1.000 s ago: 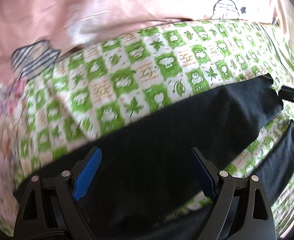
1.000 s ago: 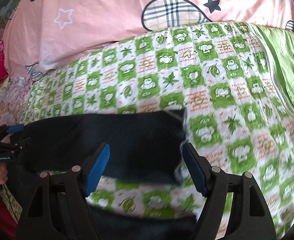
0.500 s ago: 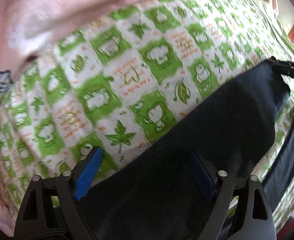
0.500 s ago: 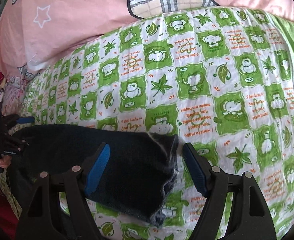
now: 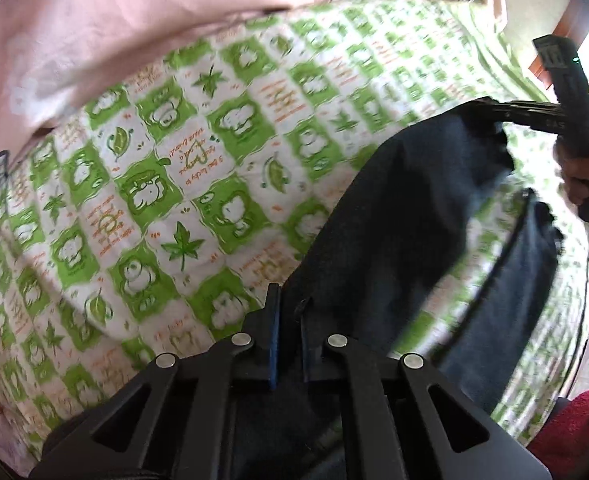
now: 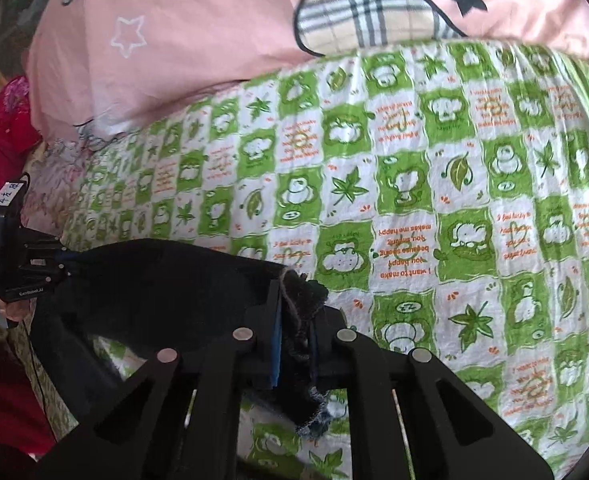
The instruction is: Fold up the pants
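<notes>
The dark blue pants stretch as a band from my left gripper up to the right gripper, which a hand holds at the far right. My left gripper's jaws are closing, with their pads pressed on the pants' edge. In the right wrist view my right gripper is closing too, and the frayed hem of a pant leg is pinched between its pads. From there the pants run left to the left gripper. A second leg hangs lower.
A green-and-white checked bedsheet lies under everything. A pink quilt with a plaid patch borders its far side. Red cloth sits at the left edge, more red fabric at the lower right.
Both grippers stood wide open over the pants; now both have closed on the fabric. The cloth between them has bunched and risen off the sheet.
</notes>
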